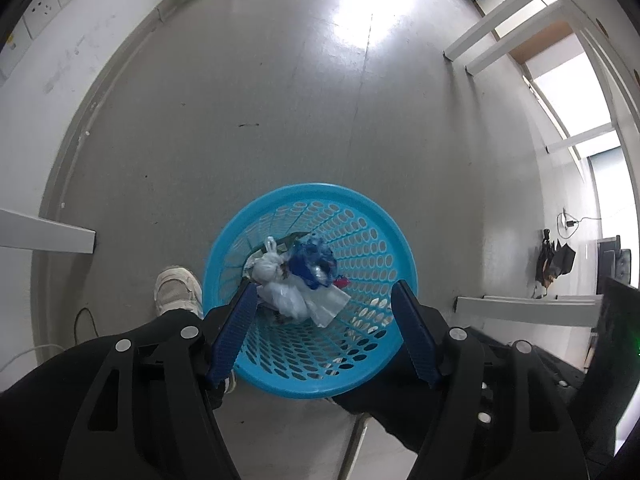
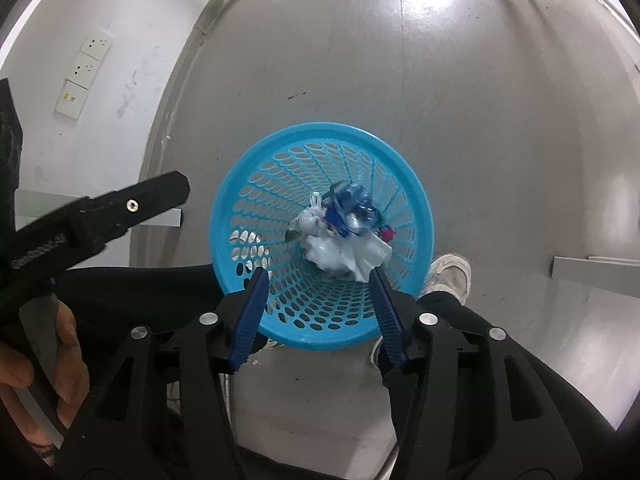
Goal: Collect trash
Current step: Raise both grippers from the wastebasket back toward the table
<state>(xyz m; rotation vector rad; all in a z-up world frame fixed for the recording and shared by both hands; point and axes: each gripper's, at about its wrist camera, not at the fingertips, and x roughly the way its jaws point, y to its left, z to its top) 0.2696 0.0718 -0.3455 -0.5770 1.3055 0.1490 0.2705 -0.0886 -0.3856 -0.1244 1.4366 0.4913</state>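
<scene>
**Both grippers held apart above a blue basket of trash**

A blue perforated basket is seen from above in both wrist views, standing on the grey floor near a white wall; its rim is round and its sides are pierced with rows of oval holes. The trash is found inside it, at the bottom: a knotted white plastic bag, a larger crumpled white bag, a crushed blue wrapper and a small red scrap are heaped together, touching one another.

The left gripper is pointed steeply down over the basket; its jaws are spread wide and released, with nothing pressed between the blue ribbed pads; the trash is seen through the gap, well below them. The right gripper is likewise aimed down at the basket; its jaws are parted and nothing is grasped; the crumpled white bag lies far beneath them in the basket.

In the right wrist view the black body of the left gripper is seen at the left edge, held by a hand. Dark trouser legs and a pale shoe are seen beside the basket; the other shoe is shown on its opposite side. Wall sockets are fixed to the wall; white furniture legs stand on the floor further off.
</scene>
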